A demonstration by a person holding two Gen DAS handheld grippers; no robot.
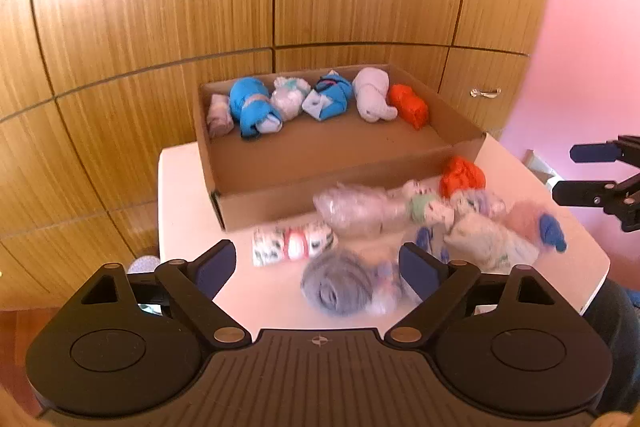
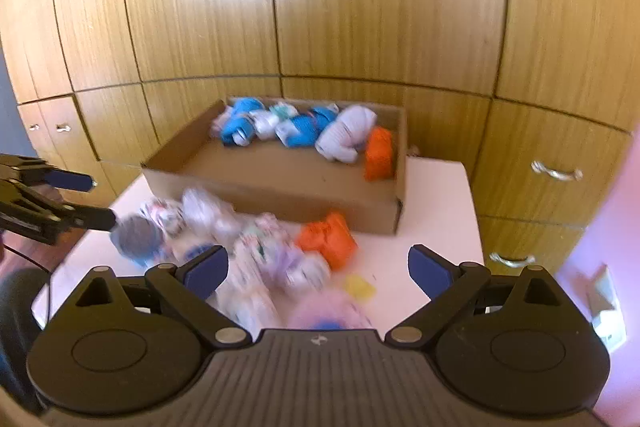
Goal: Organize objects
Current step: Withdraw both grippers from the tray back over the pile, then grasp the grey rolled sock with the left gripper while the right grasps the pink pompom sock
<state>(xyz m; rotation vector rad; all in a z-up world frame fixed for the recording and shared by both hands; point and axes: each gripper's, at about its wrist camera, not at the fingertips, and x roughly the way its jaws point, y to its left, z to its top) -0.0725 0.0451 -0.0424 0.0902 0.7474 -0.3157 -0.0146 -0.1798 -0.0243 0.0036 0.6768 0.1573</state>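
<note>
Both hand-held grippers hang over the near edge of the white worktop (image 1: 184, 167), jaws spread wide, nothing between the pads. No earlier view, so only the present spread counts.

Task things: rolled sock bundles. Six already sit in a row along the far wall of the cardboard box (image 1: 280, 195). The rest lie loose in a blurred heap on the worktop, just in front of the box's near wall.

Left hand-held gripper (image 1: 318, 263): the grey sock roll (image 1: 338, 285) lies right ahead and slightly right of centre, inside the span of the jaws, nearly round, no clear long axis. Just beyond it is the patterned white roll (image 1: 294, 245), long axis running left to right across the jaw line. This gripper is the nearer one for both.

Right hand-held gripper (image 2: 318, 267): the orange bundle (image 2: 328, 239) sits just ahead, near centre, close to the box wall. A pale patterned roll (image 2: 260, 255) lies left of it, closer to the left finger. A pink lump with a blue spot is at the very bottom, too blurred to read.

Judgement: next move is a short forward dip onto the nearest roll, grey for left, orange for right. The heap is crowded; neighbours touch, so a wide jaw may snag two.
</note>
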